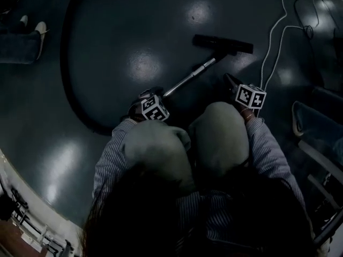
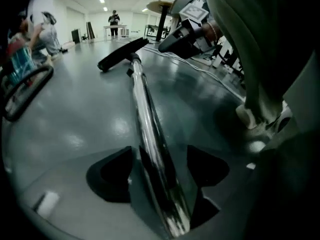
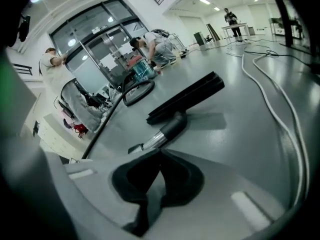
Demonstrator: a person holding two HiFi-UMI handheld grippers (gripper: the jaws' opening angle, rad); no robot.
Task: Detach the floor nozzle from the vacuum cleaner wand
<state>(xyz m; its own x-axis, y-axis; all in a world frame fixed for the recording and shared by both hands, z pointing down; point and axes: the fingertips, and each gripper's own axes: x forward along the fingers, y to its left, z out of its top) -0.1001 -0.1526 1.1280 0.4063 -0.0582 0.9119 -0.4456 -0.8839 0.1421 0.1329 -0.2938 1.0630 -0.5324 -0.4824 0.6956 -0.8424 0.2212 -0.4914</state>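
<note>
Between spread black jaws of left gripper: shiny chrome vacuum wand, gap either side, not pinched. Right gripper jaws pressed together, empty, wand's far end just beyond tips. Flat black floor nozzle joined to wand, lying on glossy grey floor. In head view only: thick black hose curving at left, white cable at right.

A glossy grey floor is marked by pale ceiling-light reflections. A white cable is laid across it in long curves. Glass doors are seen behind, where a person is bent over.
</note>
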